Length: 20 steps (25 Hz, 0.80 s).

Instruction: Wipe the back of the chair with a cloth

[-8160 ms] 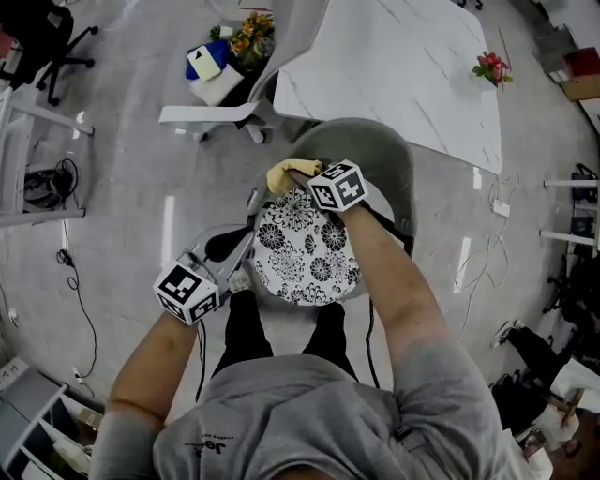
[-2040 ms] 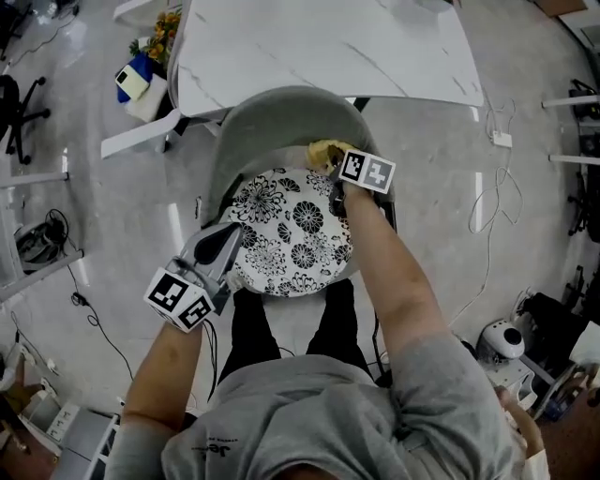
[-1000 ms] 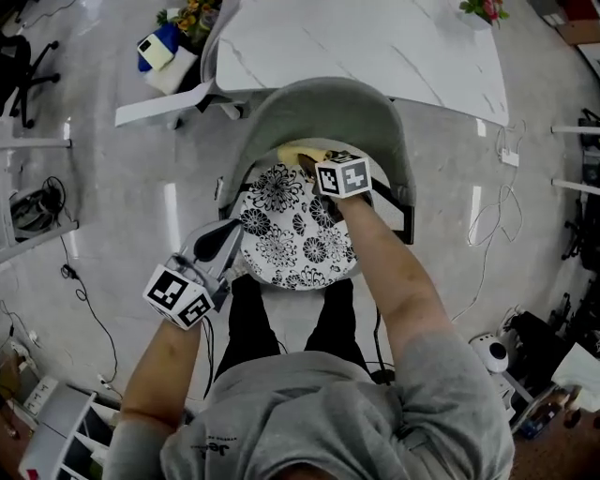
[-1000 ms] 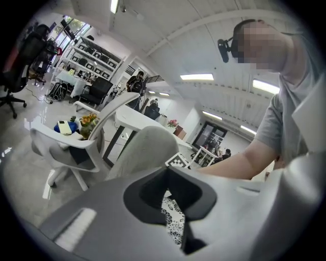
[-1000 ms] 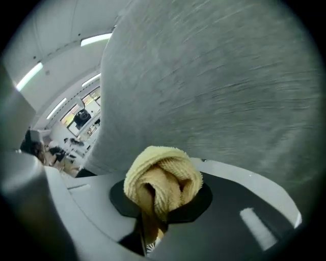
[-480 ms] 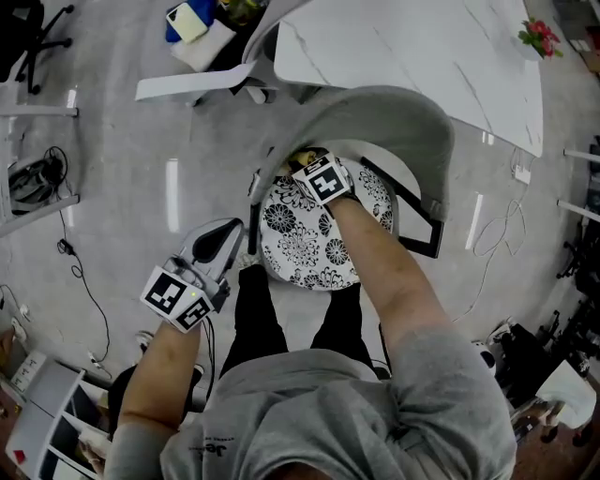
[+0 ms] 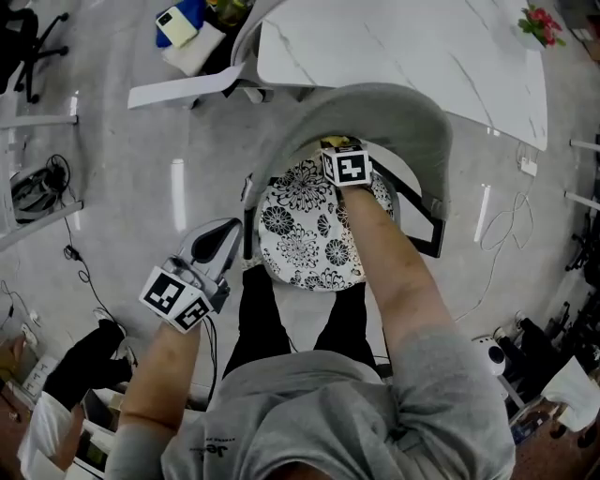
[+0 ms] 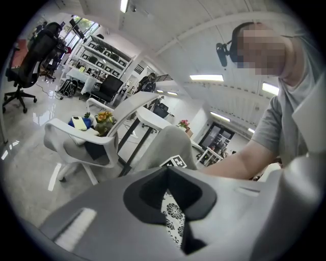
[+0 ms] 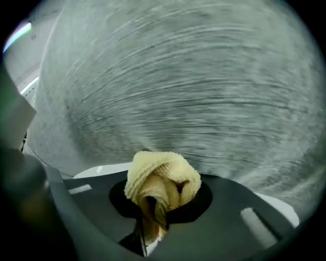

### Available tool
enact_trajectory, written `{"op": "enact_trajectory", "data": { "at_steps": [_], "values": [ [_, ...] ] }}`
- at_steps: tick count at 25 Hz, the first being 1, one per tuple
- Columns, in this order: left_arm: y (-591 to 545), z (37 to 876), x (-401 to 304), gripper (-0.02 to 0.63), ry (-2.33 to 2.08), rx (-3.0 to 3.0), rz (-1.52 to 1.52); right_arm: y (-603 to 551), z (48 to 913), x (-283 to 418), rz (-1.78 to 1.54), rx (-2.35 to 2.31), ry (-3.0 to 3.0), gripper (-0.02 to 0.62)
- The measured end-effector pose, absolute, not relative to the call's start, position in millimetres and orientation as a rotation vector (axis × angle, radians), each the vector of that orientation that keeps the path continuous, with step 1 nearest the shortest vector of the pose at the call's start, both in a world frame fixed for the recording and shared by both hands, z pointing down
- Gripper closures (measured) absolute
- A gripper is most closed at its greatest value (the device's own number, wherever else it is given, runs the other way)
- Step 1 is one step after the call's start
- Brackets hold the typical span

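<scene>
head view: a person stands over a grey upholstered chair [image 7: 375, 103] whose seat carries a black-and-white floral cushion [image 7: 305, 234]. the right gripper [image 7: 331, 147] reaches over the cushion, its jaws clenched on a bunched yellow cloth [image 9: 162, 176]. the cloth sits at the inner face of the curved backrest [image 9: 193, 76], just above the seat, and the woven grey fabric fills the right gripper view. the left gripper [image 7: 228, 232] hangs beside the seat's left edge, apart from the chair. its jaws are drawn together to a thin slit with nothing held, and the cushion shows through the slit. behind the chair stands a white marble-veined table [image 7: 403, 47] with red flowers [image 7: 536, 23] near its corner. the floor [image 7: 122, 159] is glossy grey with loose cables [image 7: 70, 262]. the left gripper view adds a white chair [image 8: 81, 145], shelving [image 8: 99, 56] and ceiling strip lights [image 8: 206, 78].
</scene>
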<state>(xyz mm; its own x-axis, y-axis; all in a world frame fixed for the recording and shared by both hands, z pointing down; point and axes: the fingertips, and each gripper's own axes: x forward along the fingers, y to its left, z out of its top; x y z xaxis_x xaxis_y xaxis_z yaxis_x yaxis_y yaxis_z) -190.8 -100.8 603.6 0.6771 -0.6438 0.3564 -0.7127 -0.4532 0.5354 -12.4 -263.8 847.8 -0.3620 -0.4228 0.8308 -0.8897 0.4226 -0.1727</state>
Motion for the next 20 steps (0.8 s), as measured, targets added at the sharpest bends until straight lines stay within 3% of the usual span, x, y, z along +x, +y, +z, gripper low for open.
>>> {"op": "enact_trajectory", "data": {
  "at_steps": [15, 20],
  "values": [
    [-111, 590, -100, 0.548, -0.886, 2.313, 0.193, -243, 844, 188, 1.295, 1.763, -1.652, 0.535],
    [-106, 581, -77, 0.548, -0.861, 2.343, 0.2, -218, 837, 218, 1.399, 1.892, -1.599, 0.537]
  ]
}}
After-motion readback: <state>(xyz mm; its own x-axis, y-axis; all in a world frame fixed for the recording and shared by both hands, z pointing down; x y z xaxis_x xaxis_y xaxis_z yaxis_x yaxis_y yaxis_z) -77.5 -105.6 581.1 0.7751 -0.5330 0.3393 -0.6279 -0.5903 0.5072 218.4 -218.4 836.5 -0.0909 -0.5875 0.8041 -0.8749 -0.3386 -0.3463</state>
